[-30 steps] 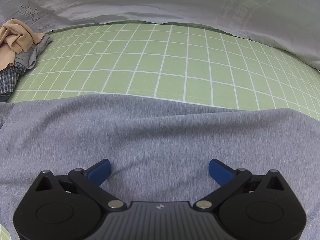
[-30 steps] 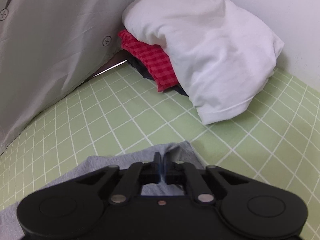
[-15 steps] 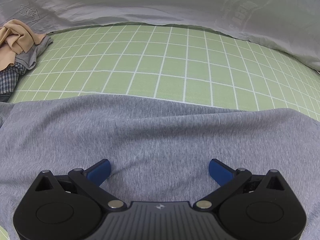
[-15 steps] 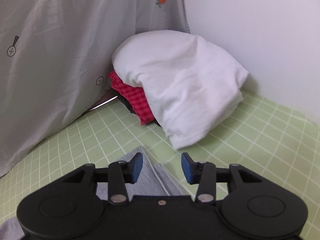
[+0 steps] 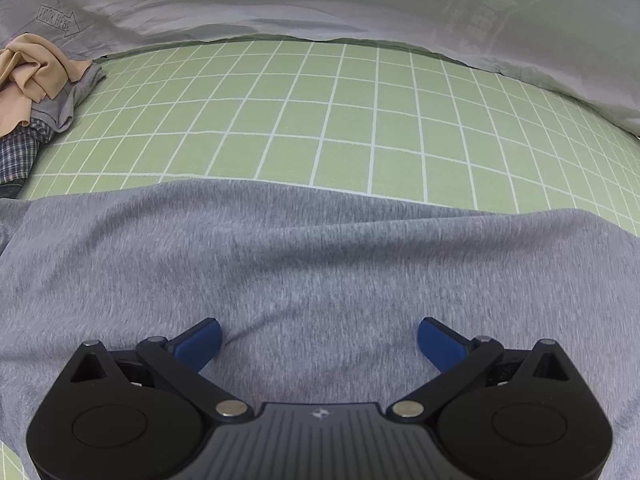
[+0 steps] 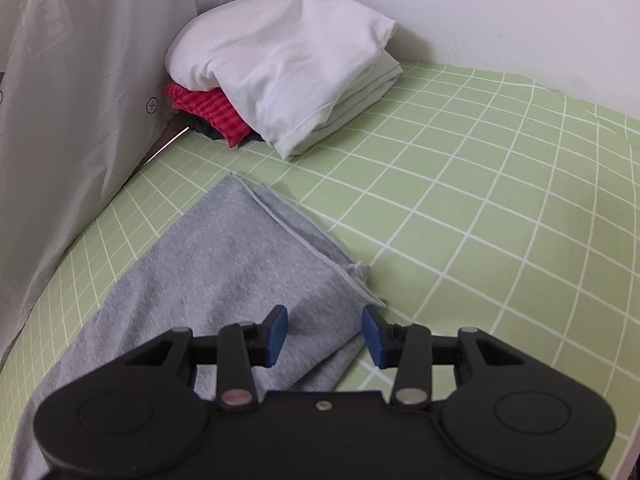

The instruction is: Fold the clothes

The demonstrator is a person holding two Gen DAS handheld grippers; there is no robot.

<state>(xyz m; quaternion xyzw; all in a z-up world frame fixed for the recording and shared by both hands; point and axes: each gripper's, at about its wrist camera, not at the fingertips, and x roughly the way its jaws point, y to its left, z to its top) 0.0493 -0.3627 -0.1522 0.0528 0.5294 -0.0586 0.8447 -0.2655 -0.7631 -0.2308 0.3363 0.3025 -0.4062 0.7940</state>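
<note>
A grey garment (image 5: pixel 320 264) lies spread on the green checked sheet (image 5: pixel 320 120). My left gripper (image 5: pixel 319 340) hovers over its middle, jaws wide open, nothing between them. In the right wrist view the same grey garment (image 6: pixel 224 264) lies doubled over, its two layered edges ending in a frayed corner (image 6: pixel 360 272). My right gripper (image 6: pixel 325 330) is open just above the cloth near that corner, and its blue pads press on nothing.
A heap of beige, grey and plaid clothes (image 5: pixel 36 92) sits at the far left. A white pillow (image 6: pixel 288 60) rests on red checked cloth (image 6: pixel 208 112) in the corner. A pale curtain (image 6: pixel 72 100) and a white wall (image 6: pixel 500 12) bound the bed.
My right gripper opened and let go of the grey garment's end, then drew back, so the folded edge now lies flat in front of it. The left gripper stayed still.
</note>
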